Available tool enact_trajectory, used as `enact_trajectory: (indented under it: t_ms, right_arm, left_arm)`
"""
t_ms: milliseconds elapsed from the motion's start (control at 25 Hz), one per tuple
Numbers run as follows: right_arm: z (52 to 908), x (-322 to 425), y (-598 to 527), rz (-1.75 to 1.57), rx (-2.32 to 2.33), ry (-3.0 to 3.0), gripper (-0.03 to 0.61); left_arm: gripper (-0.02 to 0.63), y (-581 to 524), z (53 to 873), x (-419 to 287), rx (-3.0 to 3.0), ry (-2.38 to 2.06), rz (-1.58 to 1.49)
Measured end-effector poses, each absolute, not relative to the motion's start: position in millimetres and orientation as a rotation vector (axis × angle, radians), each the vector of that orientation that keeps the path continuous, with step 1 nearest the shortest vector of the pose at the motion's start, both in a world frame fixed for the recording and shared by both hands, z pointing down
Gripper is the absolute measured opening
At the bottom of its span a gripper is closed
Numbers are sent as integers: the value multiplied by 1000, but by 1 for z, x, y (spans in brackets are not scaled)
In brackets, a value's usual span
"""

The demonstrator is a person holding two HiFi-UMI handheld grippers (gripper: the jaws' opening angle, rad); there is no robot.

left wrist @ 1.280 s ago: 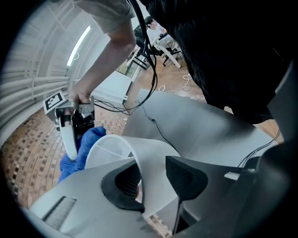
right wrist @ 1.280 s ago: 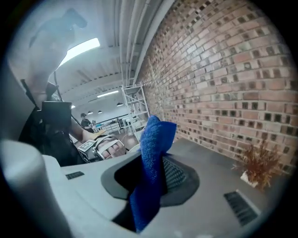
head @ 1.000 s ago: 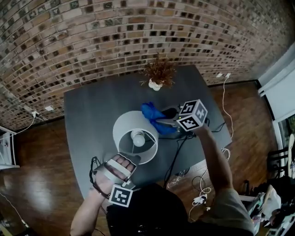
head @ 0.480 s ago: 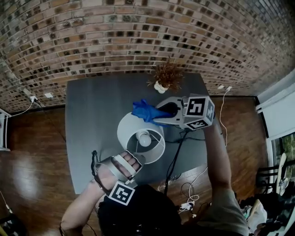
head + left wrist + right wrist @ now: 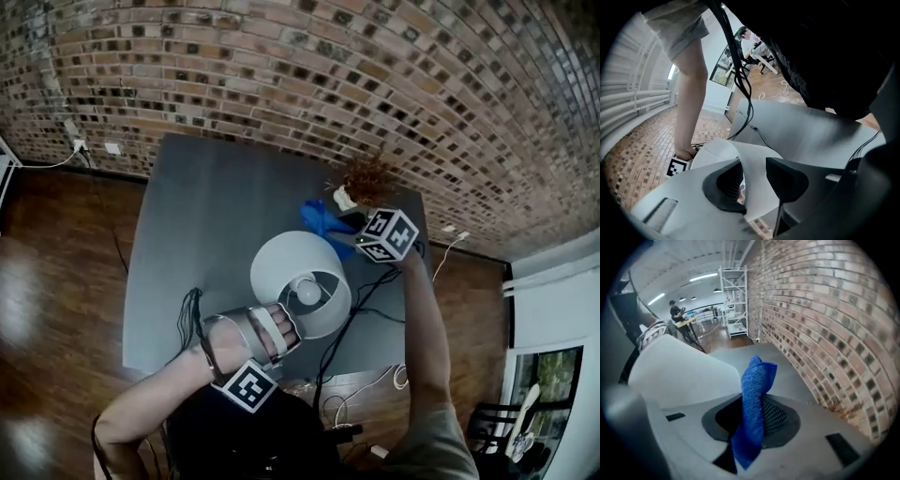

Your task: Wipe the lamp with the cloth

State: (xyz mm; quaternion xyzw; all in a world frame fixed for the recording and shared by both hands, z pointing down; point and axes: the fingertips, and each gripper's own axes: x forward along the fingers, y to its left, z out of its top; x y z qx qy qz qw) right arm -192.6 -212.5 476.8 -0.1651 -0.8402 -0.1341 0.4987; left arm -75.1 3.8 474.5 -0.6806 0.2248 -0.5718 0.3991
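Head view: lamp upright on the table, cloth just beside the shade's far side.
Left gripper view: left gripper pinches the shade rim.
Right gripper view: right gripper clamps the cloth.
We judge the wiping barely begun.

a blue cloth pinched between the right gripper jaws, beside a white lamp shade, on a grey table by a brick wall.
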Motion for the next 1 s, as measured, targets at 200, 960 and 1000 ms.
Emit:
enact_trajectory:
  t_ms: [200, 960, 1000]
  right_arm:
    - [356, -196, -127, -505, -840, -2133, 95]
    - [428, -256, -141, -636, -807, -1813, 95]
    - [405, -255, -121, -659, -900, -1826, 94]
  left_arm:
    - [161, 2, 471, -80, -1731, 577, -1438]
    - [163, 2, 471, -76, -1736, 495, -1406]
    - [163, 2, 472, -77, -1734, 495, -1405]
